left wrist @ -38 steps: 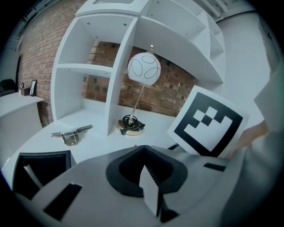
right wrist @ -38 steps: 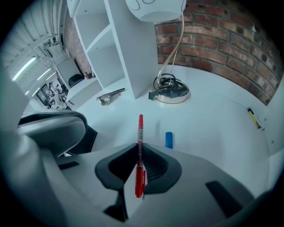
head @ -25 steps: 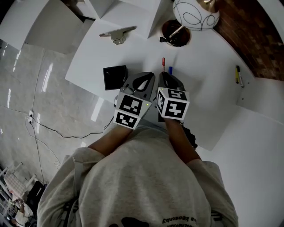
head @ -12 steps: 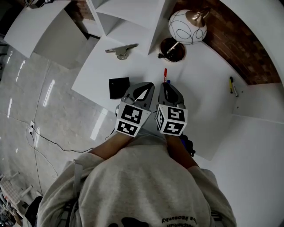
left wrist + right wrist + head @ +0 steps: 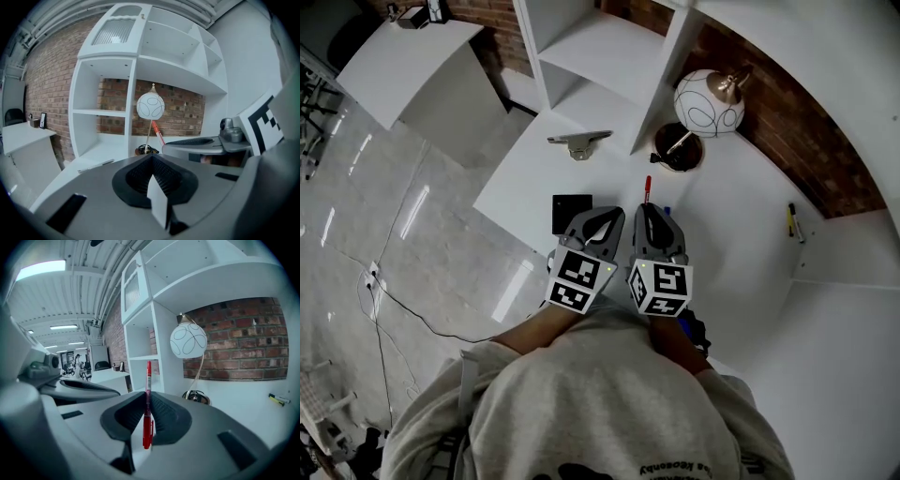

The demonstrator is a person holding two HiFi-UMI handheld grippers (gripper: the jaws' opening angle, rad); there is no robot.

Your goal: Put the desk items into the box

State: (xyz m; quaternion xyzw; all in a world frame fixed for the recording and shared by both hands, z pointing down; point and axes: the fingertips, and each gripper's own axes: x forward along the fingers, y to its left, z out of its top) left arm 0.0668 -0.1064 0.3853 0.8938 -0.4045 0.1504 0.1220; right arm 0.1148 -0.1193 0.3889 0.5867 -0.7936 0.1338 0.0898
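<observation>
Right gripper view shows the right gripper [image 5: 147, 399] clamped on an upright red pen [image 5: 148, 376]. The left gripper [image 5: 152, 164] has its jaws closed on a small white flat piece [image 5: 158, 206]. Both hover side by side over the desk's [image 5: 741, 253] near edge, just beside a black square item [image 5: 570, 214].

Desk top [image 5: 741, 234]: white, smooth, matt.
Wall [image 5: 787, 141] along desk's far edge: rough red-brown brick.
Lamp globe [image 5: 705, 101]: white, glossy. Lamp fitting [image 5: 731, 86]: brass-coloured metal.
Pen [image 5: 148, 404]: red plastic, glossy.
Left gripper [image 5: 602, 217], right gripper [image 5: 647, 211]: grey matt plastic shells.
Pads [image 5: 162, 412]: black, ribbed, rubber-like.
Box [image 5: 571, 214] near desk's left edge: black, matt.
Floor [image 5: 422, 234]: glossy, reflective tile.
Sweatshirt [image 5: 600, 403]: grey cloth.
</observation>
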